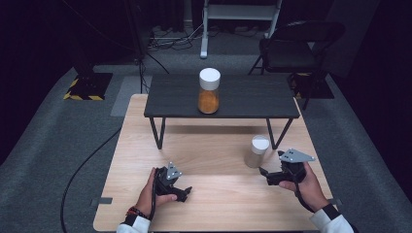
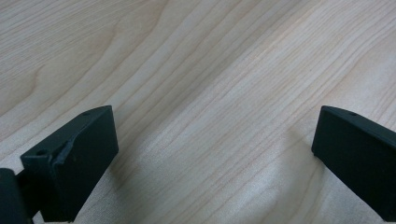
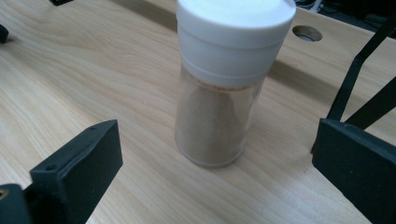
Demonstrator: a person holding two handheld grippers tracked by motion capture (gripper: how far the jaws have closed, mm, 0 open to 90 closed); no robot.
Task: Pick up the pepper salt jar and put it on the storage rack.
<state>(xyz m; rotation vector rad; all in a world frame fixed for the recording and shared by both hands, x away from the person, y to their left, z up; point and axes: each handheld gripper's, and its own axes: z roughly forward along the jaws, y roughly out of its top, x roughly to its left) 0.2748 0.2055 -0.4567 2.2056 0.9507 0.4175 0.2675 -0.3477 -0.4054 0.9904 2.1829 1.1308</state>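
Pale wood-grain surface [image 1: 209, 160], matte, on grey carpet in a dark room; a folding chair [image 1: 296, 43] stands far right. A low black shelf [image 1: 252, 99] on thin metal legs spans the far half and carries a clear jar of orange powder [image 1: 209, 91], white cap. Task's thing: a clear cylindrical spice jar [image 3: 219, 88], beige powder, white ribbed cap, upright at right centre. Right gripper [image 1: 265, 173] jaws spread, jar just beyond them, untouched. Left gripper [image 1: 186, 190] jaws spread over bare wood, near left.
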